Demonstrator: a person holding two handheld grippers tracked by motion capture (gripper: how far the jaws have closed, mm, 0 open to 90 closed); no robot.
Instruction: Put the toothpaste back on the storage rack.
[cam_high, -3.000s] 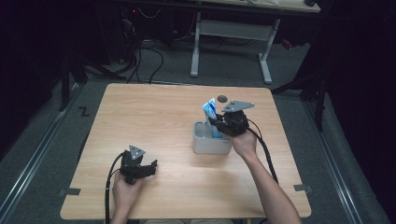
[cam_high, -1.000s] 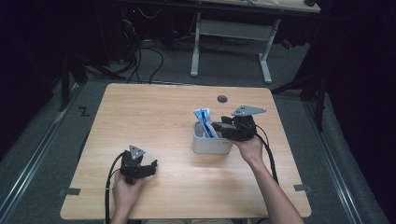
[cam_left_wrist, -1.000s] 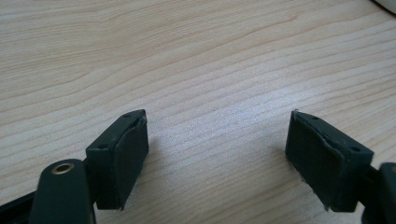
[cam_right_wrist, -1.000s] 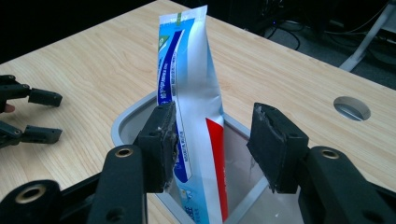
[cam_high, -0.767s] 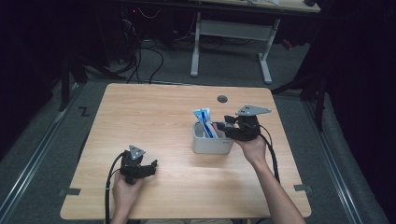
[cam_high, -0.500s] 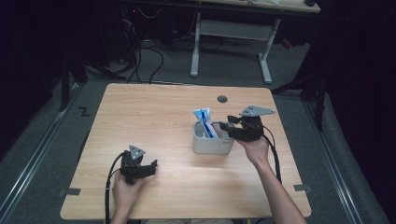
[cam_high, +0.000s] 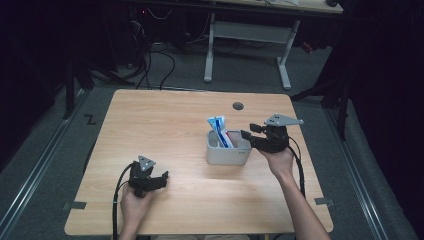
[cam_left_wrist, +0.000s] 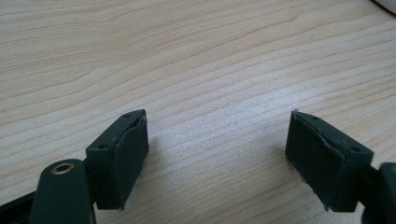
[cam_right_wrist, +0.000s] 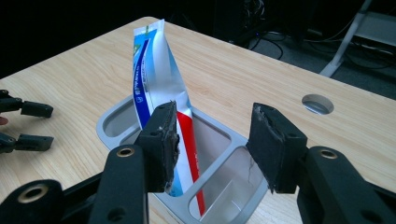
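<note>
A blue, white and red toothpaste tube (cam_high: 219, 130) stands tilted in a grey compartmented holder (cam_high: 227, 154) right of the table's middle. My right gripper (cam_high: 248, 138) is open just to the right of the holder, its jaws pointing at it with nothing between them. In the right gripper view the tube (cam_right_wrist: 159, 84) leans in one compartment of the holder (cam_right_wrist: 112, 122), just beyond the right gripper (cam_right_wrist: 214, 144). My left gripper (cam_high: 161, 180) rests open near the front left of the table. In the left gripper view the left gripper (cam_left_wrist: 217, 154) spans bare wood.
The wooden table (cam_high: 165, 125) has a round cable hole (cam_high: 238, 106) at the back, behind the holder. The left gripper (cam_right_wrist: 23, 123) appears far off at the left edge of the right gripper view. A desk frame (cam_high: 247, 35) and cables lie on the floor beyond the table.
Three seconds ago the right gripper held the tube above the holder. The tube now stands in the holder, let go, and the gripper has drawn back to the right. The left gripper stayed put.
</note>
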